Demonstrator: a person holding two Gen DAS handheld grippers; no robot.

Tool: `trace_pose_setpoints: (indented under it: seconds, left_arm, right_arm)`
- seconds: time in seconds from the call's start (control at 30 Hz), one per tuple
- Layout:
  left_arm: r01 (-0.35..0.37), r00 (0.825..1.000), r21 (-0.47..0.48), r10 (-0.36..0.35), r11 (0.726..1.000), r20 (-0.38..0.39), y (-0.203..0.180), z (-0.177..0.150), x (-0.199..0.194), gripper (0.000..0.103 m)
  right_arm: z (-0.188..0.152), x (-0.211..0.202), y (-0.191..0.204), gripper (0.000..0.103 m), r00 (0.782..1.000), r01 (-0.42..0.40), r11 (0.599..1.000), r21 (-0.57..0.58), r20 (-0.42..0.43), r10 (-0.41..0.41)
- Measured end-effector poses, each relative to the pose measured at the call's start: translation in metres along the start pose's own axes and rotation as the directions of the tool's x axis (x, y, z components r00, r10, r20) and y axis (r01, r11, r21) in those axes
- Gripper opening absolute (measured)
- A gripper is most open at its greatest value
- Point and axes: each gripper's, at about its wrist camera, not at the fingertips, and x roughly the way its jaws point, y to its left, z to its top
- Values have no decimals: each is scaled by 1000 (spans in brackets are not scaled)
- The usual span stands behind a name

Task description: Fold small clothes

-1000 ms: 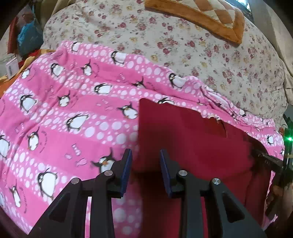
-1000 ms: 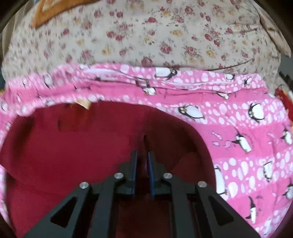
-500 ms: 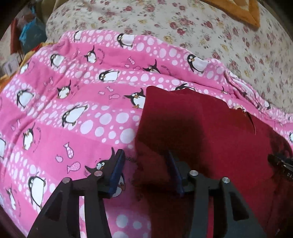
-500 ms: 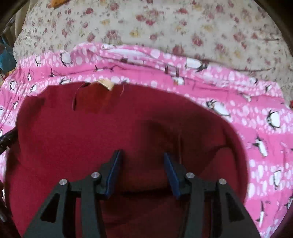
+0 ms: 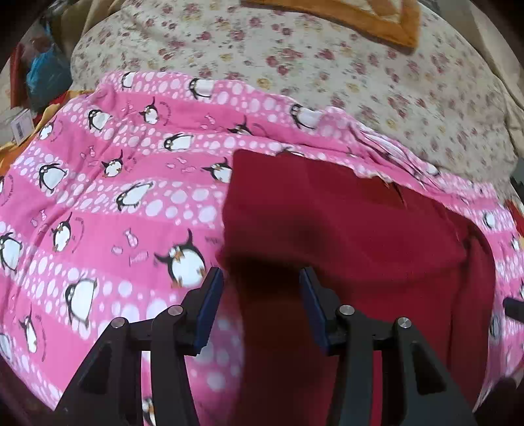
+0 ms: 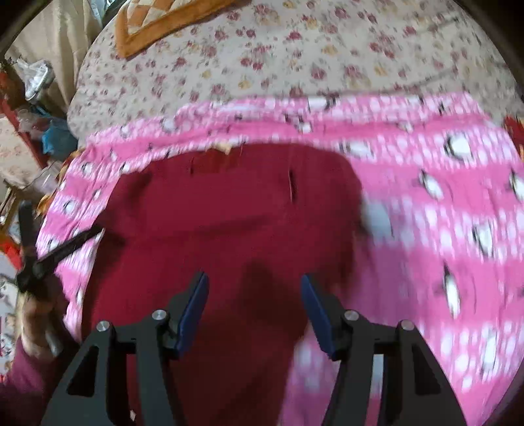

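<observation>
A dark red small garment (image 5: 344, 229) lies folded on a pink penguin-print cloth (image 5: 114, 203). It also shows in the right wrist view (image 6: 235, 222), on the same pink cloth (image 6: 442, 213). My left gripper (image 5: 261, 288) is open and empty, just above the garment's near left edge. My right gripper (image 6: 254, 291) is open and empty above the garment's near part. The left gripper also shows at the left edge of the right wrist view (image 6: 49, 255).
A floral cream bedspread (image 5: 327, 72) lies beyond the pink cloth, with an orange-bordered quilt (image 5: 360, 16) at the back. Clutter with a blue bag (image 5: 46, 75) sits off the bed's left side.
My right gripper opened and let go of the red garment, then drew back. My left gripper opened wider and pulled back. The garment now lies flat.
</observation>
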Motion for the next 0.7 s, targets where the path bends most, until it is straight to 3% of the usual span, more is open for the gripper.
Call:
trace_pose_setpoints:
  seconds: [0.13,0.3,0.47,0.6,0.63,0.67,0.7]
  left_arm:
    - [7,1000,41,-8,999,12,-10,-14,-17,28]
    - [21,999,54,-22,998,23,-16,-20,-31,28]
    - [18,999,61,-20,998,36,-16,-23,-40,28]
    - [18,999,60,-20,998,37,-12,-25,-44,28]
    - [20,999,57,-22,998,37,-10,-26,-44,28]
    - [21,999,54,-23,998,37,-8,-26,-45,28]
    - [21,999,49,-23,999,39,-5,-25,-46,28]
  right_arm:
    - [-50,-13,0,61,996,-56,998,-8,-76,56]
    - [-94,-11,14,50,982,-126,992,-20,-147,121]
    - [-111,11,22,50,969,-148,989,2,-200,146]
    - [-112,18,23,49,968,-191,981,43,-159,195]
    - [-109,18,25,36,971,-188,982,28,-144,190]
    - [-106,17,27,12,976,-179,984,11,-125,179]
    - [-102,14,29,6,980,-175,985,2,-101,174]
